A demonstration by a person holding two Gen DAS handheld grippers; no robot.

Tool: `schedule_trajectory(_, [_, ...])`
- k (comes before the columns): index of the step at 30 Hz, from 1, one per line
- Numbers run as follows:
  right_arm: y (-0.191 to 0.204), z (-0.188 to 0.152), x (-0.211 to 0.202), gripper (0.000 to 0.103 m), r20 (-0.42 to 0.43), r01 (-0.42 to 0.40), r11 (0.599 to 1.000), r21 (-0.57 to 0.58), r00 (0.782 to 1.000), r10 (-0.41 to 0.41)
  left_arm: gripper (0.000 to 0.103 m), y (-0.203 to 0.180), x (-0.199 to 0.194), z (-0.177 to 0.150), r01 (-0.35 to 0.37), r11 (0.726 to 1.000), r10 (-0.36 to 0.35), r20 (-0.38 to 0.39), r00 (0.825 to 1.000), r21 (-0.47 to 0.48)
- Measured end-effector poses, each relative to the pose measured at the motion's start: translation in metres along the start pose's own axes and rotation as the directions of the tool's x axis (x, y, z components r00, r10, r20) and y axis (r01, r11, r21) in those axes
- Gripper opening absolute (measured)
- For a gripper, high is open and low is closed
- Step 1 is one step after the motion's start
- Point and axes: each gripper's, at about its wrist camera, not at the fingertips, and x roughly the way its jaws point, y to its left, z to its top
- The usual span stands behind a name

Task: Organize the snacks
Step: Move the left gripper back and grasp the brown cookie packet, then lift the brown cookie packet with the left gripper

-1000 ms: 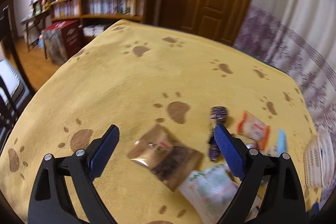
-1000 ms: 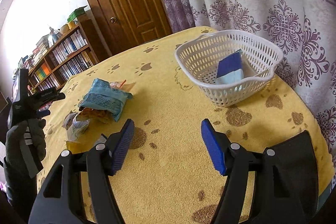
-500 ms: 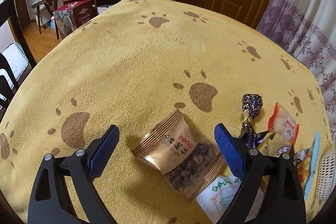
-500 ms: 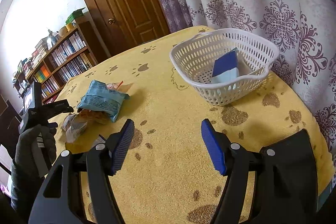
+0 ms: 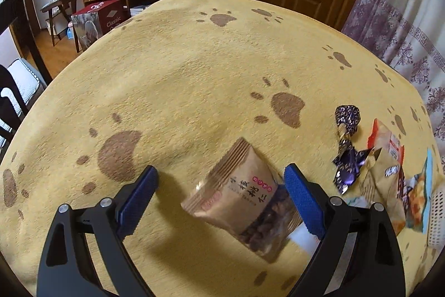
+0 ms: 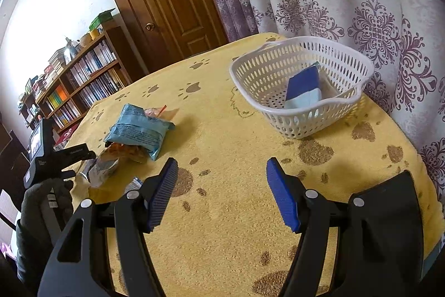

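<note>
Kraft-brown and crinkly, the walnut snack pouch [image 5: 244, 202] lies flat on the yellow paw-print table [image 5: 194, 74], slanted, its sealed top pointing far-left and its clear window end near-right. My left gripper [image 5: 219, 199] is spread wide around it and holding nothing; the right-hand finger [image 5: 301, 202] sits at the pouch's edge, touching or just shy, I can't tell which, while the left-hand finger [image 5: 137, 202] stands well clear.

To the right, a purple twist-wrapped candy [image 5: 346, 146] and a heap of other packets [image 5: 389, 171] crowd close. My right gripper [image 6: 221, 191] hovers over bare cloth, fingers wide apart and empty, with the white plastic basket [image 6: 300, 121] beyond it to the far right, a blue-and-pale packet [image 6: 303, 91] already inside. A light-blue snack bag [image 6: 139, 130] tops the pile on the left of that view.

My call: the step is picking up this pouch with the left. To do it well, I'd shift a touch right so the pouch centres between the fingers, then drop low enough for the pads to catch the body rather than skate over the top. The film looks slippery, and it lies slanted between the pads, so I'd turn my wrist to bite across the narrow width near the stiff seal. Close gently; the contents could crush. Watch the neighbouring packet underneath the near corner, which might drag along.
</note>
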Motion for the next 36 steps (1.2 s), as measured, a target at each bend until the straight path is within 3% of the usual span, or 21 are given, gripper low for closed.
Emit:
schedule_trajectory(7, [0.006,-0.002,0.001,0.068,-0.007,-0.010,1.000,-0.011,1.000,0.010,0.091,0.021,-0.015,-0.012,0.014,1.000,-0.014,-0.002,1.000,-0.025])
schedule_trajectory(16, [0.009,-0.003,0.003,0.068,-0.012,-0.016,1.000,-0.015,1.000,0.016,0.091,0.039,-0.035,-0.037,0.006,1.000,-0.006,0.009,1.000,0.007])
schedule_trajectory(23, [0.012,-0.006,0.000,0.068,-0.012,-0.019,1.000,-0.024,1.000,0.019,0.091,0.037,-0.054,-0.054,0.073,0.989,-0.076,0.019,0.997,0.130])
schedule_trajectory(26, [0.015,-0.008,0.000,0.068,-0.013,-0.020,0.999,-0.030,1.000,0.020,0.091,0.031,-0.060,-0.061,0.086,0.971,-0.098,0.044,0.994,0.224])
schedule_trajectory(30, [0.021,-0.011,-0.001,0.068,-0.019,-0.023,0.999,-0.045,1.000,0.023,0.091,0.019,-0.065,-0.068,0.122,0.925,-0.153,0.058,0.986,0.361])
schedule_trajectory(36, [0.032,-0.017,0.002,0.068,-0.055,-0.049,0.997,-0.053,0.997,0.046,0.091,0.008,-0.054,-0.065,0.077,0.865,-0.133,0.079,0.988,0.496])
